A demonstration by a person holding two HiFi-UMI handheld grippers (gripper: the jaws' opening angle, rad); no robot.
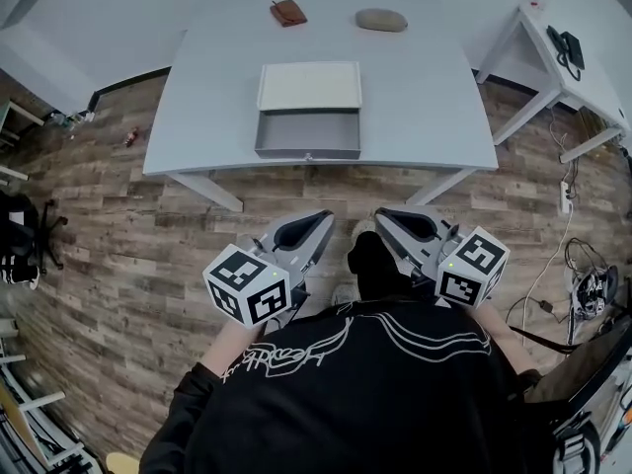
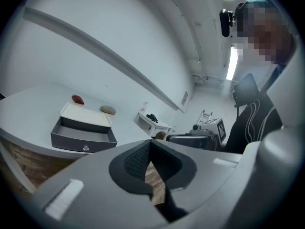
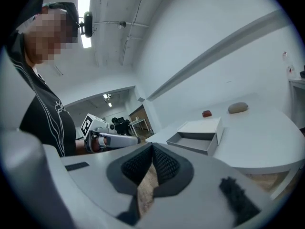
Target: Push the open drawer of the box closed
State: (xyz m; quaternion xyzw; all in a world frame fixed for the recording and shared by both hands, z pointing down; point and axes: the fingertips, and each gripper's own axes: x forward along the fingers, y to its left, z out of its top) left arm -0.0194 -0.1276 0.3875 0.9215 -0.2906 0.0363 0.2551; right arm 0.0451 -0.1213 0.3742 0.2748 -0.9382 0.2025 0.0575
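The drawer (image 1: pixel 308 133) is found open at the near edge of the table (image 1: pixel 425 97). The left gripper (image 1: pixel 323 216) and right gripper (image 1: pixel 381 213) are held off the table, jaws closed, nothing gripped.

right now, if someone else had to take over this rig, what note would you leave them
Left hand-held gripper: jaws shut, empty.
Right hand-held gripper: jaws shut, empty.
Both are held close to the body over the wood floor, short of the table.
The box sits on the table near its front edge, with its drawer pulled open toward you.
Done: nothing yet; the drawer is untouched.
Left: bring a hand-held gripper up to the drawer front and push it in until it closes.
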